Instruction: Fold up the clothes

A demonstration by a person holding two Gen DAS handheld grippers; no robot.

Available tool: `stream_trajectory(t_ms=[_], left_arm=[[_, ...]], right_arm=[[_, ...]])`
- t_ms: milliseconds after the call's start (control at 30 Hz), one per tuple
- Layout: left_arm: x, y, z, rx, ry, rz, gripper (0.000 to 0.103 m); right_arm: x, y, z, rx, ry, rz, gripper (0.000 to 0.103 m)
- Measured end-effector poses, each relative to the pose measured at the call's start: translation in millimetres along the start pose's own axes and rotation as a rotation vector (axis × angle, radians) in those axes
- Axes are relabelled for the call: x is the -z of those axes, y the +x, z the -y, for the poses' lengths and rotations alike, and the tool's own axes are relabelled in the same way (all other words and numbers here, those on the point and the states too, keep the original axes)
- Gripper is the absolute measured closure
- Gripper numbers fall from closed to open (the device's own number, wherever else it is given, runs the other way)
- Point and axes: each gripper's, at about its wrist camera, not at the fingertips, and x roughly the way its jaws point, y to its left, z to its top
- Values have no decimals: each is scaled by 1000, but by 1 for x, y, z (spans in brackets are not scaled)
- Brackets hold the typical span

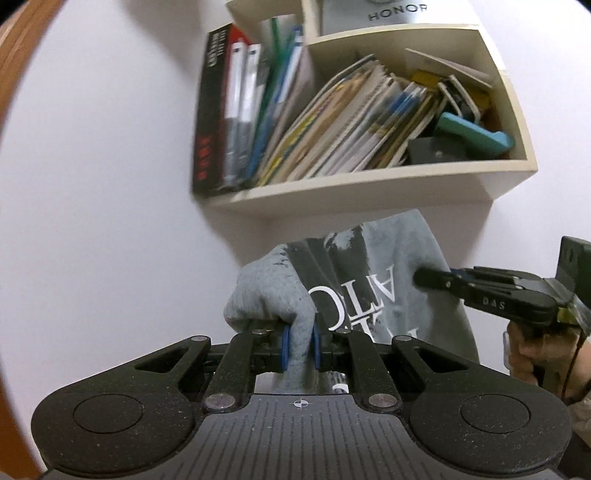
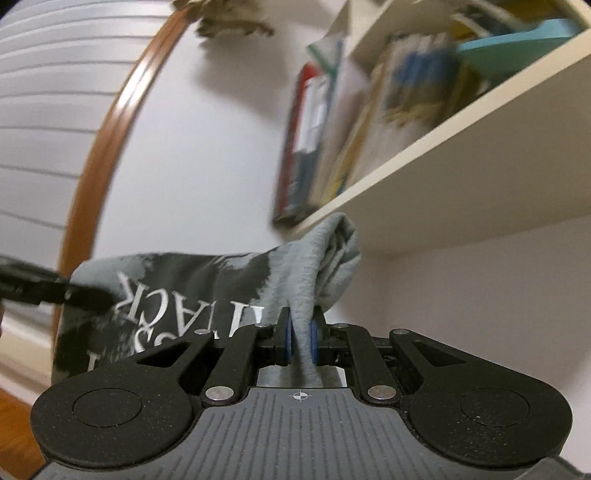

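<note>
While both jaws pinch it, the grey printed T-shirt (image 1: 388, 280) hangs stretched between left gripper (image 1: 300, 345) and right gripper (image 2: 301, 339) (below the bookshelf (image 1: 369, 184)), long axis running hand to hand.

The right tool (image 2: 301, 338) pinches a grey printed T-shirt (image 2: 192, 291) below a bookshelf (image 2: 424, 177); the left tool (image 2: 88, 297) grips its far edge.

"HONOR" reads on a silver box (image 1: 397, 16) in the top shelf cubby. "DAS" is printed on the right gripper (image 1: 424, 279), seen from the left wrist. The grey shirt (image 2: 192, 291) carries large white serif letters, upside down and cut off by folds; the word can't be made out.
</note>
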Motion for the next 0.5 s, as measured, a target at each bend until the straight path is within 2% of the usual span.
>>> stream_trajectory(t_ms=[133, 233, 367, 500], left_arm=[[-8, 33, 22, 55, -26, 31, 90], [-11, 69, 38, 81, -44, 21, 90], [11, 119, 35, 32, -75, -46, 90], [62, 177, 3, -74, -118, -121, 89]], right_arm=[[-6, 3, 40, 62, -50, -11, 93], [-4, 24, 69, 101, -77, -53, 93], [12, 81, 95, 97, -123, -159, 93], [65, 174, 86, 61, -216, -277, 93]])
